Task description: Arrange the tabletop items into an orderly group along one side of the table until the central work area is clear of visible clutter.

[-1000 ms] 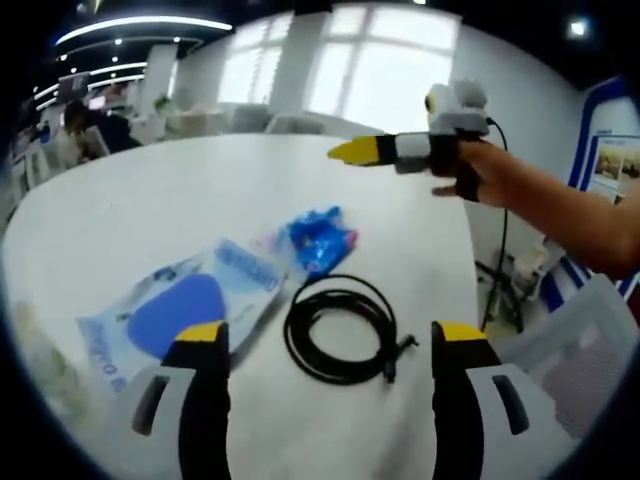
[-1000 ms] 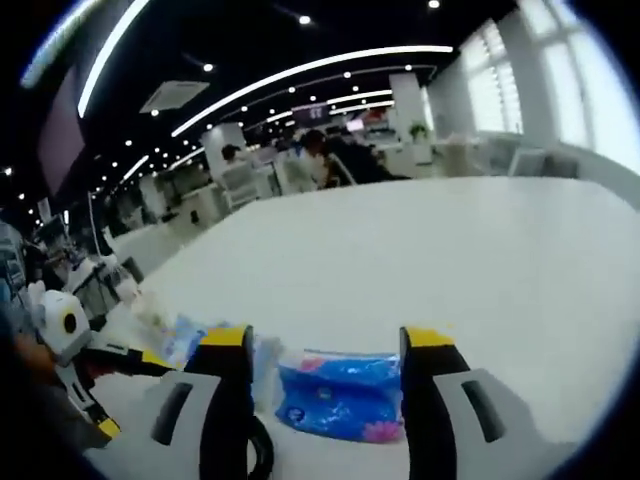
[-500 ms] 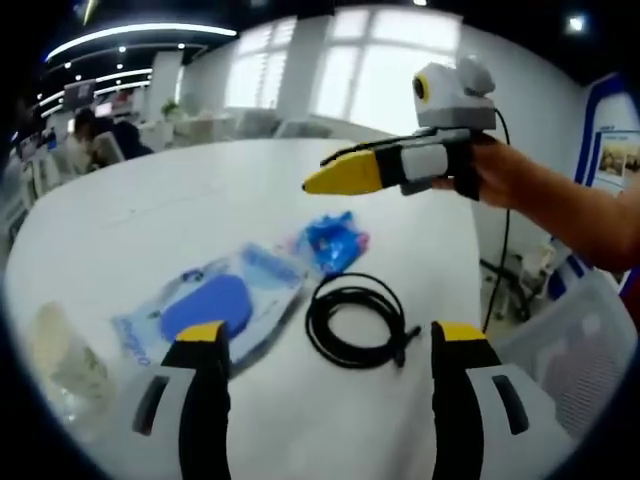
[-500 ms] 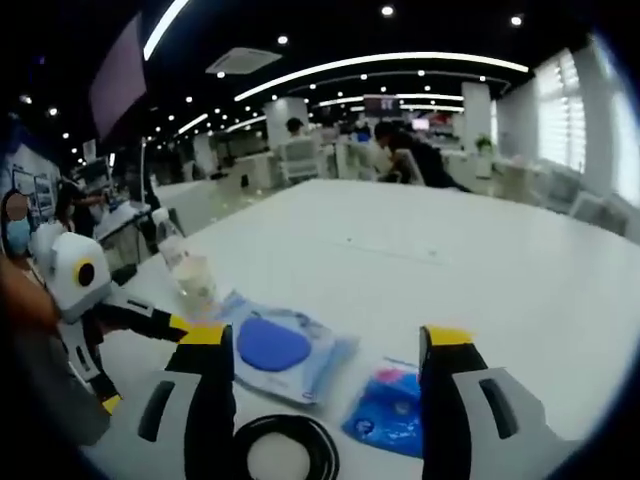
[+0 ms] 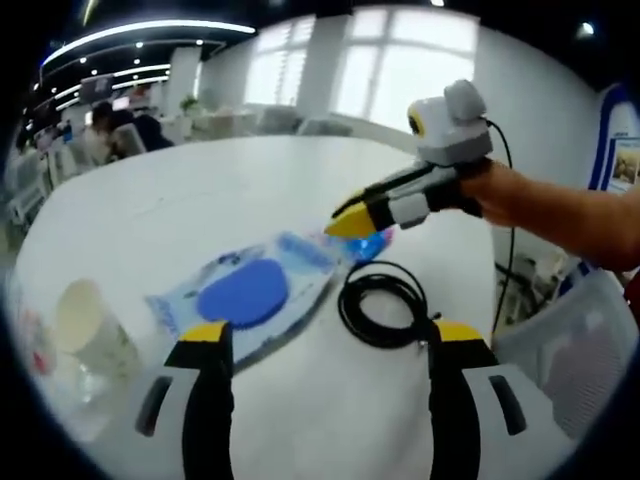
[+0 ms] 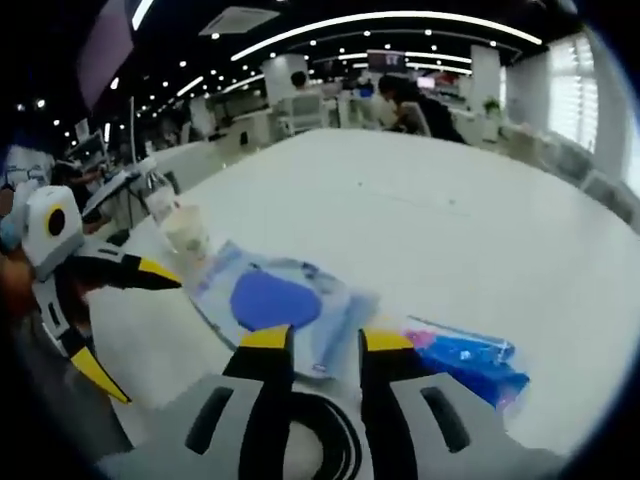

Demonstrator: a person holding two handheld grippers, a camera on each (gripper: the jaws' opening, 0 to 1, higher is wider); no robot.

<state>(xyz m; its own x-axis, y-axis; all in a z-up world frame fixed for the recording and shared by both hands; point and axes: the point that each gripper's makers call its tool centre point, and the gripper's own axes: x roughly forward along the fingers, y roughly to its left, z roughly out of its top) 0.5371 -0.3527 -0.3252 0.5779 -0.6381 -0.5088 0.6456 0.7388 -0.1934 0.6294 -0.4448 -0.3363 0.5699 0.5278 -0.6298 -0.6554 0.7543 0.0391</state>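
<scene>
Centrally on the white table lay a clear pouch with a blue oval inside, a coiled black cable beside it, and a blue packet just beyond both. Left gripper: jaws stood wide apart, holding nothing, above the table's near edge. Right gripper: jaws nearly together with a thin gap, nothing between them, poised over the cable and the pouch's edge. Left gripper view alone showed the whole cable coil, a paper cup at the near left, and a hand carrying the right gripper, whose yellow tips hid most of the packet. Right gripper view showed the packet whole and the cup upright past the pouch.
</scene>
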